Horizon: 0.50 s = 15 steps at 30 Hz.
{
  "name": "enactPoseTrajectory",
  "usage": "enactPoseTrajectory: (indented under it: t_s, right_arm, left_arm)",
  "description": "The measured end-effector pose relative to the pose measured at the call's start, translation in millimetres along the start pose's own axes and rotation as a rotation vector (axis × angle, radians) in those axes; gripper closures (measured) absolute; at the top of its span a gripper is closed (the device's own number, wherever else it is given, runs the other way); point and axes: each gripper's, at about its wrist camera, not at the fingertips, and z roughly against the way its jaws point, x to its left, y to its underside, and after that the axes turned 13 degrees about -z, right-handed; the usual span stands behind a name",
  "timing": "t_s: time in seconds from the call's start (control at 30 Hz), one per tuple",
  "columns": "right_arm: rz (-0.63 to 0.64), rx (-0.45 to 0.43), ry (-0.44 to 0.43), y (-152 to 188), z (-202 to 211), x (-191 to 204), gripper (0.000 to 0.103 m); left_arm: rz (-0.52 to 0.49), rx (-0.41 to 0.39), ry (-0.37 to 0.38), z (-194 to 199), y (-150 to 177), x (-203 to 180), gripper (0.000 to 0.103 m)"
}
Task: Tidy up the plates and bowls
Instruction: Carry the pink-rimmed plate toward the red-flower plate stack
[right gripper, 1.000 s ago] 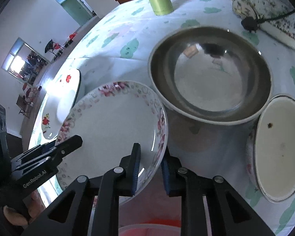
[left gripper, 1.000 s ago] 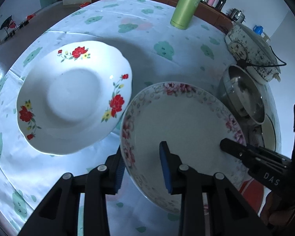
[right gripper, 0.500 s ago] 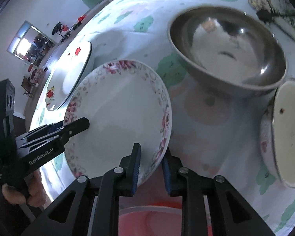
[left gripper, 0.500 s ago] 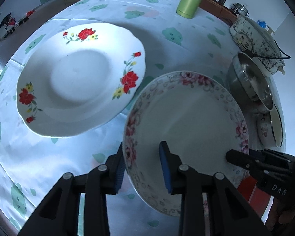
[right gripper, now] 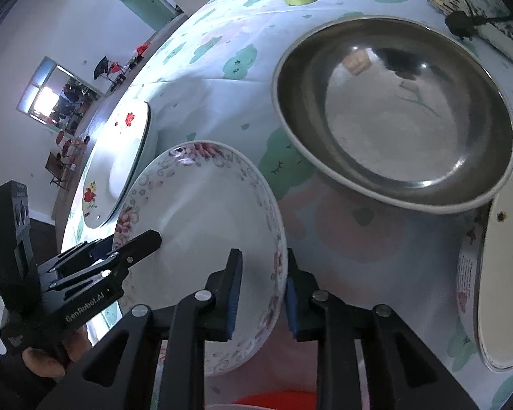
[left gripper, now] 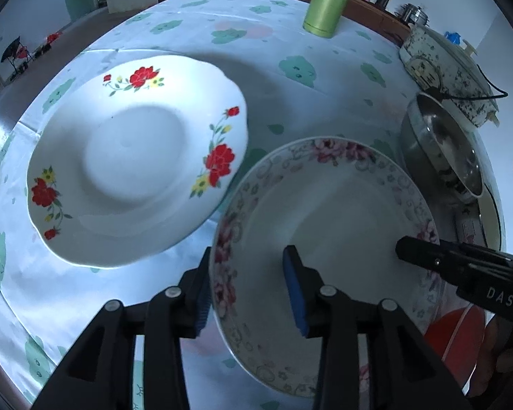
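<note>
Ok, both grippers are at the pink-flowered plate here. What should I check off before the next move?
1. Right gripper clamped on the pink-flowered plate at its rim: ok.
2. Left gripper holding firmly: cannot tell. Its jaws have just been opening, with the rim between them.
3. Pink-flowered plate apart from the steel bowl: ok.
4. Red-flowered plate has nothing on it, so it looks ready for stacking: ok.
5. Pink-flowered plate lifted off the tablecloth: cannot tell.

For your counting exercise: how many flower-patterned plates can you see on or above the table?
2. The red-flowered plate lies on the tablecloth at the left; the pink-rimmed plate is held beside it, between both grippers. Others may be out of view.
</note>
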Motion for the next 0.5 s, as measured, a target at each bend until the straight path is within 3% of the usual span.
enactPoseTrajectory:
  t_s: [0.13, 0.5]
  right_arm:
    - [-0.029, -0.010, 0.014, 3, 5, -6, 0.087]
    - [-0.017, -0.082, -0.015, 4, 37, 16, 0.087]
  left_arm:
    - [0.015, 0.010, 0.049, 4, 0, 6, 0.074]
    - [0.023, -0.061, 0.007, 45, -8, 10, 0.073]
